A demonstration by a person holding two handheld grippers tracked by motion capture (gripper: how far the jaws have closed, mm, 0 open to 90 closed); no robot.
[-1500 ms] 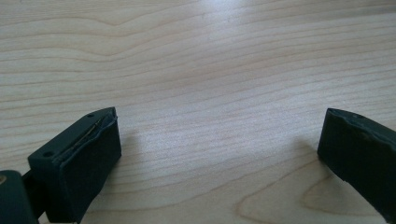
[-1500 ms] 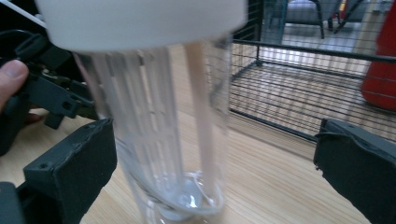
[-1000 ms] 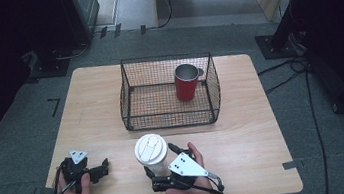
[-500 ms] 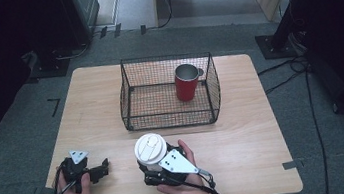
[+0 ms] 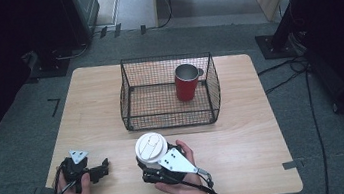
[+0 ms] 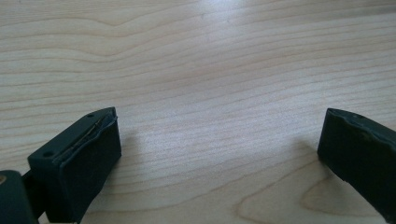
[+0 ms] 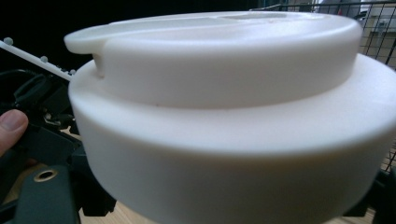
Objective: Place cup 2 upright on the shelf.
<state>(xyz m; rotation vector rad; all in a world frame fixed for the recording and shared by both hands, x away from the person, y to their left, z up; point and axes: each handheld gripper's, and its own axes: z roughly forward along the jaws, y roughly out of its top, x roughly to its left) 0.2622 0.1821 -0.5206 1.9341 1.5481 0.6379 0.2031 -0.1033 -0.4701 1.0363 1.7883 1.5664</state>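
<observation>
My right gripper (image 5: 153, 166) has just clenched on the white-lidded cup (image 5: 151, 147), which stands upright at the table's (image 5: 245, 132) near edge, just in front of the wire basket (image 5: 169, 94). 1 red mug (image 5: 187, 82) stands inside. Left gripper (image 5: 100, 170) rests near-left, jaws released, well apart from the cup.

A light wooden table (image 5: 245, 132) stands on grey carpet (image 5: 10, 148); dark equipment fills the upper left, cables (image 5: 282, 70) trail at right.
</observation>
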